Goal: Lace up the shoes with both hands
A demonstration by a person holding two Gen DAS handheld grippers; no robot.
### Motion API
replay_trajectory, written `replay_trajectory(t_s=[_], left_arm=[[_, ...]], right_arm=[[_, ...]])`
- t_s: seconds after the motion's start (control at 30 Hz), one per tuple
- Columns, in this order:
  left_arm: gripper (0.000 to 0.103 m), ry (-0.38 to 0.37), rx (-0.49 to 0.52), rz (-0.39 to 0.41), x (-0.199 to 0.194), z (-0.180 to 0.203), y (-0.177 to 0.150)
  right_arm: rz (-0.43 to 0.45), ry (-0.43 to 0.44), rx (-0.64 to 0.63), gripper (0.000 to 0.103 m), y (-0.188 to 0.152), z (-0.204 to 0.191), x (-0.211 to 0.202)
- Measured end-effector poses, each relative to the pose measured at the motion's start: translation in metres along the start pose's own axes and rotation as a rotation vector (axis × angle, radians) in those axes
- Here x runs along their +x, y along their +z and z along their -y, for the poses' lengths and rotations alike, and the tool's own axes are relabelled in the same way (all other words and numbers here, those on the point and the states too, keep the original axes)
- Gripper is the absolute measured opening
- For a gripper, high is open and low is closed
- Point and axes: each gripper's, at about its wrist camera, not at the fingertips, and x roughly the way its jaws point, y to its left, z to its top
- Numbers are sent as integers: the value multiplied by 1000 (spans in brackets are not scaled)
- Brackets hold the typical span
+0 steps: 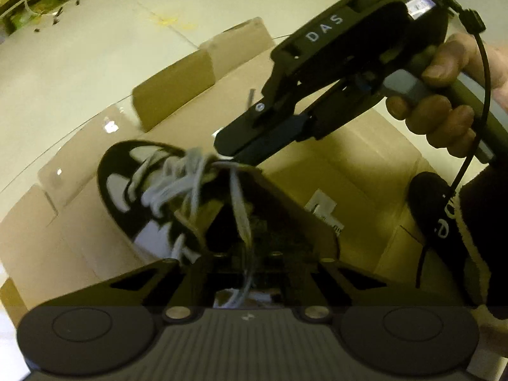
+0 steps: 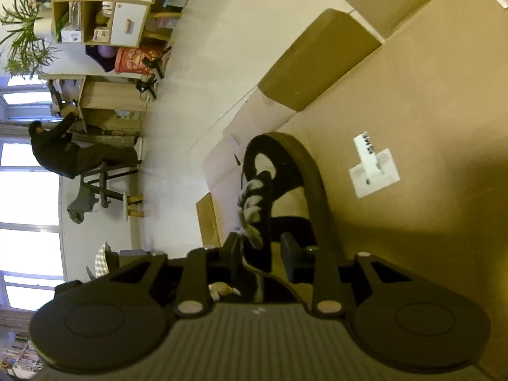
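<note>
A black and white shoe (image 1: 127,187) lies on flattened cardboard (image 1: 365,171), its grey-white laces (image 1: 177,184) criss-crossed over the tongue. One lace strand (image 1: 239,212) runs from the top eyelets down into my left gripper (image 1: 249,250), whose jaws are shut on it. My right gripper (image 1: 235,155), held by a hand (image 1: 444,104), comes in from the upper right, with its tips just above the lace knot. In the right wrist view the right gripper (image 2: 263,250) stands open, its fingers (image 2: 233,247) either side of the shoe (image 2: 285,171) collar and laces (image 2: 250,209).
Cardboard sheets (image 2: 412,95) with folded flaps (image 2: 317,60) cover the floor. A white label (image 2: 374,168) is stuck to the cardboard near the shoe. Far off, a person (image 2: 60,152) sits by shelves (image 2: 111,16) and windows. A dark sleeve (image 1: 476,222) is at the right.
</note>
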Motion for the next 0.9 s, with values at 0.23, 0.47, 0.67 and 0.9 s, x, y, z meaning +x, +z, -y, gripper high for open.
replay_trajectory(t_s=[0.23, 0.47, 0.67, 0.9], left_arm=[[2, 44, -19, 114, -31, -20, 21], [13, 155, -58, 178, 9, -37, 40], [46, 162, -136, 179, 6, -48, 31], [52, 161, -207, 208, -20, -66, 15]], right_arm=[[31, -14, -23, 28, 10, -1, -2], [15, -17, -20, 20, 9, 1, 0], [15, -17, 13, 20, 2, 5, 4], [25, -17, -21, 6, 5, 0, 0]])
